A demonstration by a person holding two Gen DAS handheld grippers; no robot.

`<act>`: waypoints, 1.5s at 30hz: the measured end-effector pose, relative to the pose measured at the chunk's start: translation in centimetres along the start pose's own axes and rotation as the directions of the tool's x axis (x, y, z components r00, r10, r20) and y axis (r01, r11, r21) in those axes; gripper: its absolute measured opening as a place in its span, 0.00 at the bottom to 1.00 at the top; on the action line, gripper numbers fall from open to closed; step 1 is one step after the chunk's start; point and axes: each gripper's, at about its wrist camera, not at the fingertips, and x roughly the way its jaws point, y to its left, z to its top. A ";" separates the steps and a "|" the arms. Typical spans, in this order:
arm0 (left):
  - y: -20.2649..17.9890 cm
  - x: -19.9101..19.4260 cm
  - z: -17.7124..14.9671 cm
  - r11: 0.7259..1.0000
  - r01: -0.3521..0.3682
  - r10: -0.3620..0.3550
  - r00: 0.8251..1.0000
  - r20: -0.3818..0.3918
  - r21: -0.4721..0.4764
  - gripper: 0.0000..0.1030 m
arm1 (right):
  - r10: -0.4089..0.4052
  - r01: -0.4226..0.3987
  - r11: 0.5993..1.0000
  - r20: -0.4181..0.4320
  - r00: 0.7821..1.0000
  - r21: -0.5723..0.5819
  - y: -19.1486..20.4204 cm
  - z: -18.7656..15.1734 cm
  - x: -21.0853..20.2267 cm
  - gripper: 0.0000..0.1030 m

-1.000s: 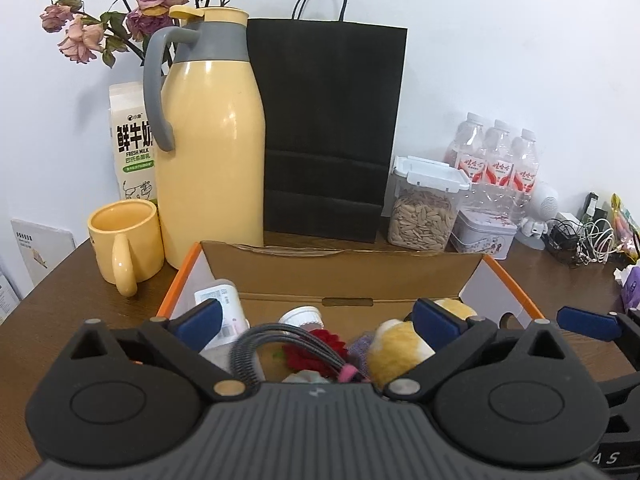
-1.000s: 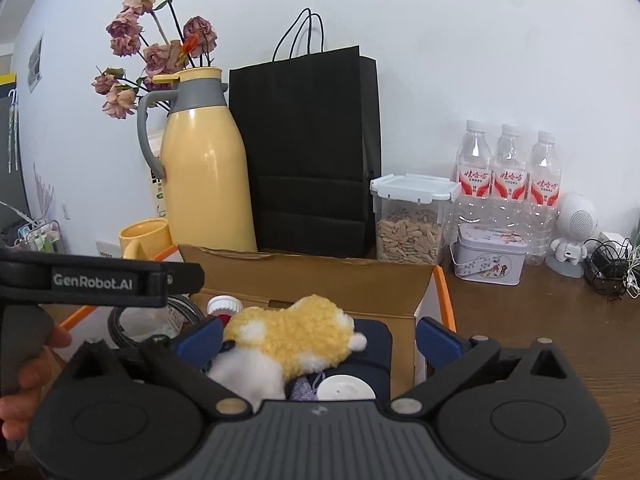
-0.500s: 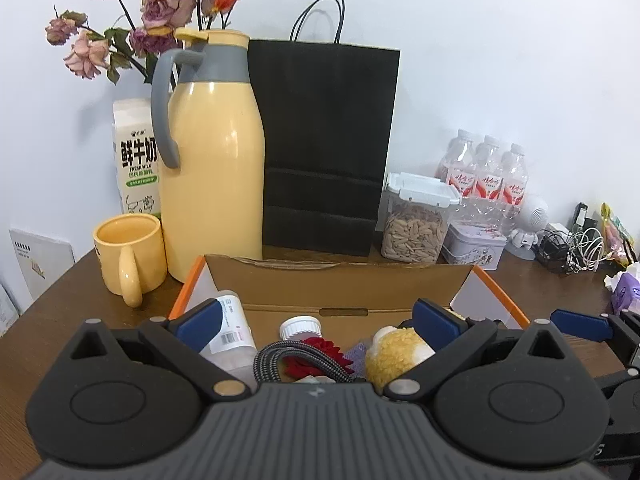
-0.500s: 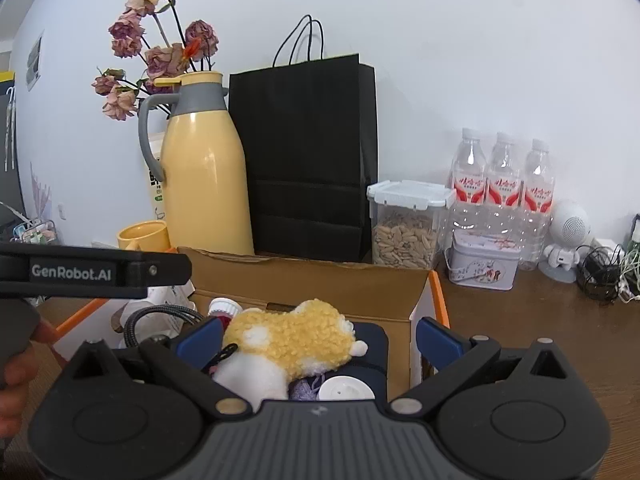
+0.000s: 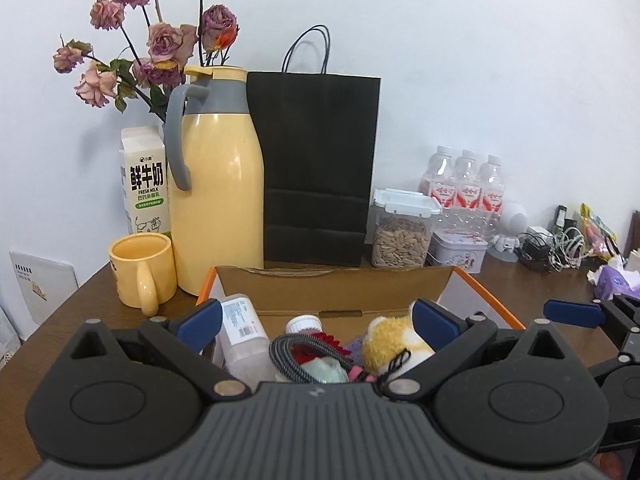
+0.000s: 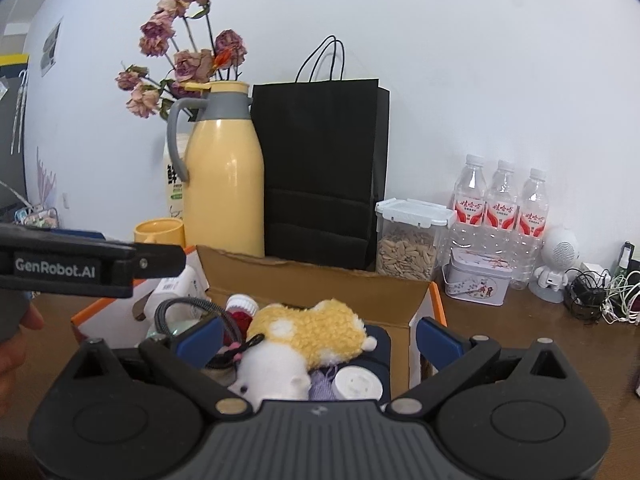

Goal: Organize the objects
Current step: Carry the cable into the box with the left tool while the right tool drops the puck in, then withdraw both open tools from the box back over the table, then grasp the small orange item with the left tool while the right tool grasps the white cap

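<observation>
STEP: choosing next pick from open cardboard box [image 5: 336,284] | left tongs [image 5: 318,322] and right tongs [image 6: 318,334] wide, empty | NEXT: descend onto fluffy yellow-white plush toy [image 6: 310,330], probably.

Cardboard box [image 5: 344,292] is crammed; yellow thermos [image 5: 218,200] at 11 o'clock and black paper bag [image 5: 318,168] at 12 block beyond

Left tool [image 5: 316,316]: blue pads spread wide, nothing between them, hanging over the cardboard box [image 5: 336,286].
In the box: clear bottle [image 5: 240,332], braided cable [image 5: 298,354], yellow plush toy [image 5: 390,342].
Behind the box: yellow jug [image 5: 218,200], black paper bag [image 5: 316,168], seed jar [image 5: 402,234].
Left of the box: yellow mug [image 5: 142,270] on the surface [image 5: 60,320].
</observation>
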 end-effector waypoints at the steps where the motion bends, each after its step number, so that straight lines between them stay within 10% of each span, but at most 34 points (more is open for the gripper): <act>1: 0.0 -0.4 -0.2 1.000 -0.001 0.001 1.000 0.001 0.005 1.00 | -0.002 0.002 1.000 -0.004 1.000 -0.006 0.2 -0.2 -0.3 1.00; 29: 4.1 -7.0 -8.0 0.990 -0.137 0.133 0.977 -0.169 -0.012 1.00 | 0.021 -0.028 0.999 -0.226 0.974 -0.031 3.3 -8.1 -3.2 1.00; 45: 5.1 -8.2 -9.3 0.988 -0.150 0.141 0.969 -0.202 -0.031 1.00 | 0.054 -0.043 0.998 -0.247 0.968 0.051 2.1 -9.2 -3.4 0.82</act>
